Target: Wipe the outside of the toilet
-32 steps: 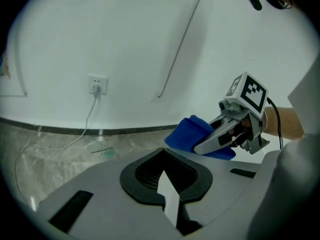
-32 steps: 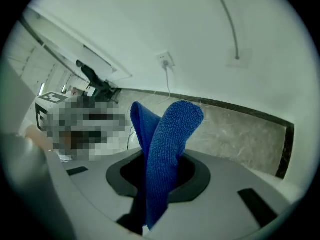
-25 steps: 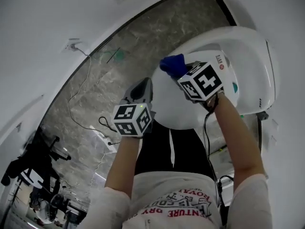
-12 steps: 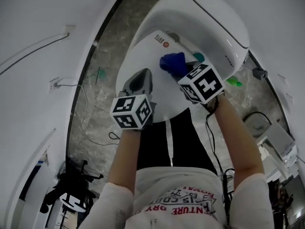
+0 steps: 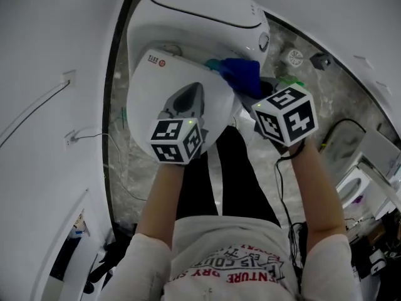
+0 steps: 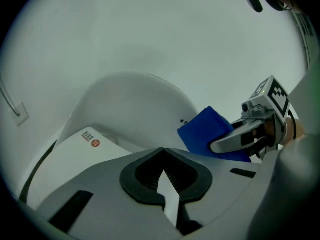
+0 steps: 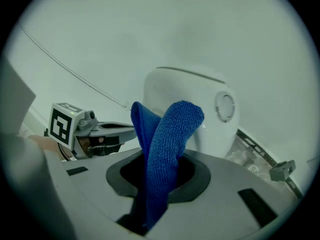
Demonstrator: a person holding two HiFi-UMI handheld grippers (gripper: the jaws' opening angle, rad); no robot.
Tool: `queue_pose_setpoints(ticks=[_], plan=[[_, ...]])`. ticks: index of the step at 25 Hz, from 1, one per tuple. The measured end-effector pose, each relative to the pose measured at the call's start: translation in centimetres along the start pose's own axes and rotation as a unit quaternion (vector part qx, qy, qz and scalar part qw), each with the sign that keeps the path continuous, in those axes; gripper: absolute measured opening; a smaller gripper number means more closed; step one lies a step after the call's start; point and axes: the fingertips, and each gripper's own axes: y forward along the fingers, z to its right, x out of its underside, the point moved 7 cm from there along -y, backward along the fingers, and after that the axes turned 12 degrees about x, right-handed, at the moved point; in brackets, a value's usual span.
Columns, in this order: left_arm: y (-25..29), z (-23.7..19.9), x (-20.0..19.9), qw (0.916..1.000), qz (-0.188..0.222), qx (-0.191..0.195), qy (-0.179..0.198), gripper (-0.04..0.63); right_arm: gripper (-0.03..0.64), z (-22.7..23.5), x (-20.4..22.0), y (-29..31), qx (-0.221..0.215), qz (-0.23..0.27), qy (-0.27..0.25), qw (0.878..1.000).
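Jaws of the right gripper are clamped on the blue cloth up by the toilet back, left gripper closed on nothing; cloth looks soft, light and floppy, so I'd grip it mid-fold.

A bathroom: white toilet, marbled stone floor.

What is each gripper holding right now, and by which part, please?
The right gripper pinches the blue cloth at its lower end; the left gripper holds nothing.
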Motion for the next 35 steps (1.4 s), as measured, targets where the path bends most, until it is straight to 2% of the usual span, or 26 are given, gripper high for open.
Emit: queue_pose_setpoints(ticks=[4,7,12,14,17,19,21,25,35], plan=[[2.6,2.9,-0.9,0.9996,0.007,0.027,-0.002,0.005,0.083,2.9,0.6,-4.0,0.029,0.043,0.027,0.998],[3.8,4.5,-1.5,0.9989,0.006,0.045,0.007,0.005,0.083,4.6,0.3,-6.1,0.067,0.078,0.039,0.994],[4.7,5.0,-2.1,0.9982,-0.010,0.054,0.024,0.005,0.083,7.8,-1.0,-6.6,0.122,0.115,0.077,0.983],[4.8,4.6,-2.3,0.9978,-0.016,0.055,0.034,0.005,0.083,8.8,-1.6,-5.6,0.148,0.113,0.073,0.980],[4.7,3.9,-1.7,0.9970,-0.028,0.058,0.043,0.006,0.083,9.3,-2.4,-3.7,0.182,0.105,0.038,0.977],[4.6,3.4,-0.9,0.9967,-0.036,0.060,0.042,0.005,0.083,9.3,-2.6,-2.2,0.189,0.093,0.009,0.978],[4.6,2.9,-0.2,0.9963,-0.042,0.062,0.040,0.005,0.083,9.6,-2.6,-1.2,0.187,0.096,0.002,0.978],[4.3,1.8,1.5,0.9940,-0.068,0.073,0.043,0.005,0.083,10.1,-1.2,-0.5,0.172,0.105,0.045,0.978],[5.2,1.0,2.7,0.9884,-0.089,0.099,0.072,0.005,0.083,9.9,3.6,2.2,0.180,0.107,0.082,0.974]])
